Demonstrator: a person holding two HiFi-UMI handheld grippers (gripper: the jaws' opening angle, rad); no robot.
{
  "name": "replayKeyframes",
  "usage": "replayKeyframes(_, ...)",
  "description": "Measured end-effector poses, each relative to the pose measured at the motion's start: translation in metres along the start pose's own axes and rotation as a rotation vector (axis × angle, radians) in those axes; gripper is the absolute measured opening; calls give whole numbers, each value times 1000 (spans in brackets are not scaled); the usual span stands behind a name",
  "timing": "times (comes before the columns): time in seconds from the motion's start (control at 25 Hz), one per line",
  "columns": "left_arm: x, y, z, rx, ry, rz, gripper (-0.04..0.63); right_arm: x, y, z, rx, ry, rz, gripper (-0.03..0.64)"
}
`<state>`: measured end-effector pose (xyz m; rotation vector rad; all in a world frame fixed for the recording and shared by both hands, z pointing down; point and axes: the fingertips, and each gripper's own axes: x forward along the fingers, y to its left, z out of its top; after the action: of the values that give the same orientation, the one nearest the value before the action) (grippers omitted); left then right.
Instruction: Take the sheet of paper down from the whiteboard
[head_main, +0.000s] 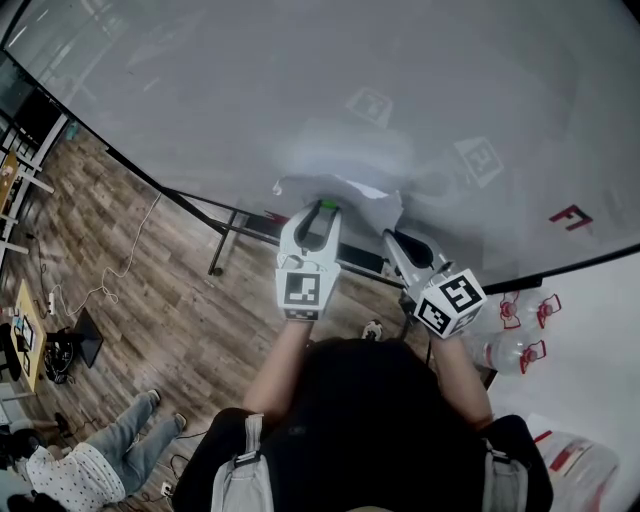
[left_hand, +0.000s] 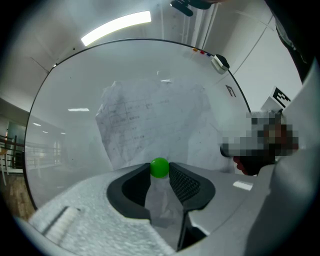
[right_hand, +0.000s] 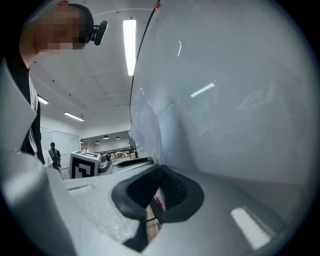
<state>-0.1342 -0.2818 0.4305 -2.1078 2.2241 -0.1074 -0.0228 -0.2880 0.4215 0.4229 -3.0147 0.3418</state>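
The sheet of paper (left_hand: 150, 120) was seen crumpled against the whiteboard (head_main: 200, 100), with its lower edge lifted a little off the surface. A green ball (left_hand: 159, 167), judged to be the head of a magnet pinning that edge, was pinched between the fingers of the left gripper (head_main: 322, 212), which were set wide to fit it. The fingers of the right gripper (right_hand: 159, 167) were pressed together, and the sheet's near edge appeared to be caught between their tips, just beside the left gripper.

The step in hand was judged to be the freeing of the magnet. It would best be pulled straight off the board, not slid, so that the paper was not dragged or torn beneath it. A firm right-hand pinch would be needed meanwhile, since the sheet might otherwise drop. Whether anything else was pinning the top edge could not be told. That was to be checked before the sheet was peeled away gently, not tugged.
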Motion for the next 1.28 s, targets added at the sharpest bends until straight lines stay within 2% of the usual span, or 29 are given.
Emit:
replayKeyframes(0.48, -30, 21, -3, -3, -1, -24, 129, 12, 34, -6, 2, -4, -21, 3)
replayKeyframes(0.72, -50, 28, -2, 4, -10, -53, 129, 10, 49, -13, 6, -15, -64, 3)
replayKeyframes(0.96, -79, 37, 1, 11, -26, -83, 129, 10, 71, -20, 69, -44, -103, 3)
replayKeyframes(1.28, -122, 49, -9, 29, 9, -149, 129, 5, 104, -35, 79, -68, -178, 3)
